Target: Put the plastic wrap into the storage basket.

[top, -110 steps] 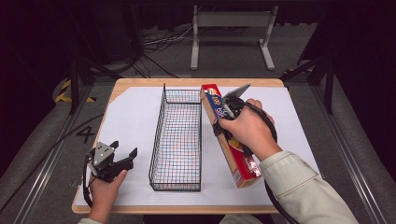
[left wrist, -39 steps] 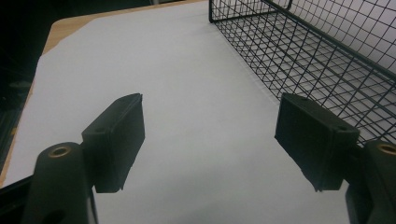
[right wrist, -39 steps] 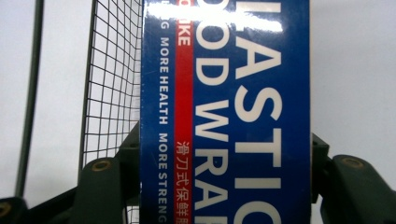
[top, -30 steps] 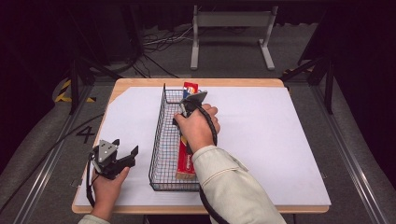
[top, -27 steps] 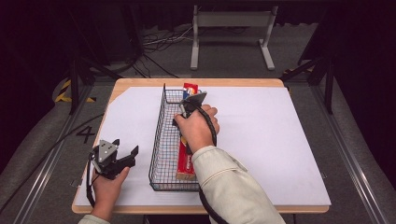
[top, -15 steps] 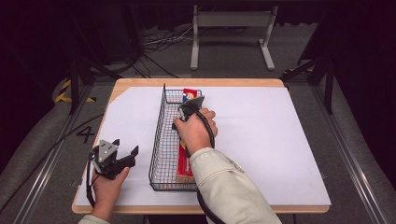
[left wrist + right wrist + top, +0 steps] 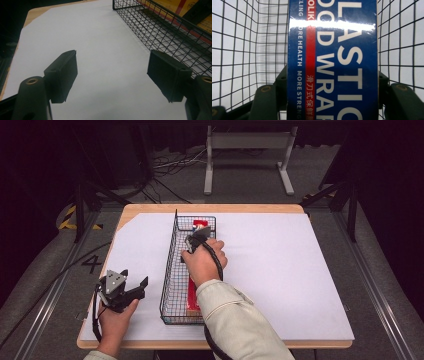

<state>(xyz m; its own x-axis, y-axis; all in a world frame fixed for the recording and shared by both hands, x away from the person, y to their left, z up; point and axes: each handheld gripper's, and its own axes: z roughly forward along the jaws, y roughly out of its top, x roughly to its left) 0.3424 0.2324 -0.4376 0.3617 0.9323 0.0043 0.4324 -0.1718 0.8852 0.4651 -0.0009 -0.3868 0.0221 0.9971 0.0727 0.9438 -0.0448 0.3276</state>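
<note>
One change since the first frame: the plastic wrap box [image 7: 194,290] now lies inside the wire basket [image 7: 172,270], no longer on the table [image 7: 300,285]. Your right gripper [image 7: 197,236] still clamps the box. Left gripper [image 7: 135,287] idle, jaws wide, unmoved.

The plastic wrap box [image 7: 332,60] looks like printed cardboard with a glossy blue and red face that throws a bright band of glare, and the basket [image 7: 172,270] around it is thin black wire mesh with a dull coating. The bench [image 7: 150,209] shows pale, smooth wood at its edges under a large matt white paper sheet [image 7: 280,270]. The left claw [image 7: 112,75] has matt black pads [image 7: 63,75] of a slightly grainy, rubbery look with brass-coloured metal inserts behind them, and the right claw [image 7: 332,90] is the same dull dark plastic.
</note>
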